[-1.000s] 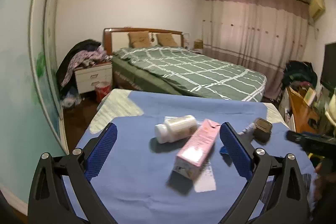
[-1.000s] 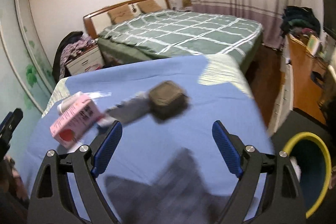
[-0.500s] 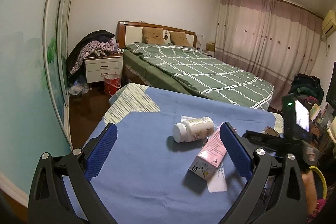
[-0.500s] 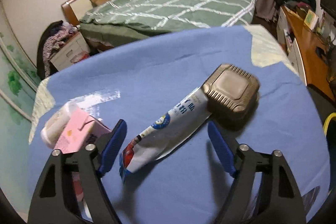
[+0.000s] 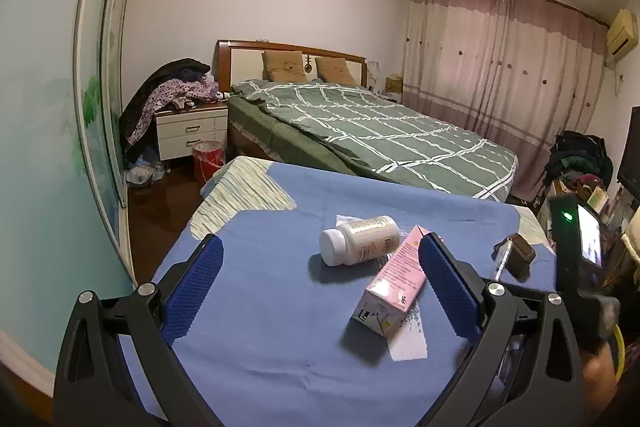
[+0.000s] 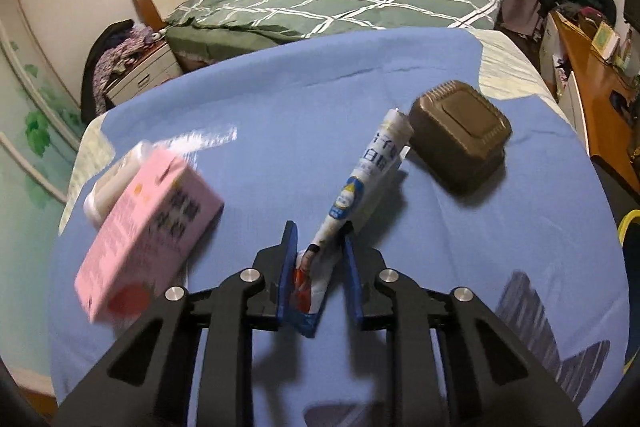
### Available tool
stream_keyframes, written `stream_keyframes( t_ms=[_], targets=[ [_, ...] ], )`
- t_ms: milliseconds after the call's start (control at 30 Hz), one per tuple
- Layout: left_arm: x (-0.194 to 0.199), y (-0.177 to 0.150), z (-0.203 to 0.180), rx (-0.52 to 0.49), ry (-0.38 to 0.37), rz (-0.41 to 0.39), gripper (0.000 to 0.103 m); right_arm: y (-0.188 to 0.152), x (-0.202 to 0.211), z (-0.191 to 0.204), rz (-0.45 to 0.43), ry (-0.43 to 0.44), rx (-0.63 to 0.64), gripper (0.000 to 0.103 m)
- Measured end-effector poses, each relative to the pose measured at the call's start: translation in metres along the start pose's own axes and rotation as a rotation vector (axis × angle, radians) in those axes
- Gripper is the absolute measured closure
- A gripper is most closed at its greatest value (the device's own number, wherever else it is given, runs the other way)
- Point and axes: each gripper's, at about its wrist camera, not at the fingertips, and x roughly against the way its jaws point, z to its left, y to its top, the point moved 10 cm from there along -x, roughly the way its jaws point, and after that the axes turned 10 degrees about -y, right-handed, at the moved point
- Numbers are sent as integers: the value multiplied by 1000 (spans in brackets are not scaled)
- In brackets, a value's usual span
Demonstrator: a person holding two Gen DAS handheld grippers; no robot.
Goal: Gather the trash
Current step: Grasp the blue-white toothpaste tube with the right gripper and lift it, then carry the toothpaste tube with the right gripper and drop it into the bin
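Observation:
My right gripper (image 6: pixel 320 239) is shut on the flat end of a white toothpaste tube (image 6: pixel 360 179), which tilts up off the blue cloth. A brown square box (image 6: pixel 460 131) lies just beyond the tube's cap; both show small in the left wrist view (image 5: pixel 516 257). A pink carton (image 6: pixel 148 231) lies to the left with a white pill bottle (image 6: pixel 112 179) behind it. My left gripper (image 5: pixel 320 287) is open and empty above the cloth, with the pink carton (image 5: pixel 394 287) by its right finger and the bottle (image 5: pixel 360 239) lying between the fingers, further off.
The table is covered by a blue cloth (image 5: pixel 260 327). A yellow-rimmed bin (image 6: pixel 628 227) stands at its right side. A flat paper slip (image 5: pixel 408 343) lies under the carton. A green bed (image 5: pixel 360 135), a nightstand and a wooden desk (image 6: pixel 592 87) surround the table.
My right gripper moved in and closed on the toothpaste tube, lifting its end off the cloth. My left gripper drew back and left a little, still open.

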Motion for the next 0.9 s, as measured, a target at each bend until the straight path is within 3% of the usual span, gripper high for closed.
stream_keyframes(
  t_ms=[200,333,567,900],
  targets=[
    [-2,-4,-10,-27,-13,14,6,-21,33,-34,-61,6,-1,82],
    [-5,-8,-19,-51,-30,34,6,-28,59,-78,-121,-39,-40,82],
    [-16,-18,-33,-89,-50,74,6,-39,90,-201,-198,-185,-220,82],
    [-30,-34,-46,-118,-66,139,6,-82,88,-356,-148,-366,-497,80]
  ],
)
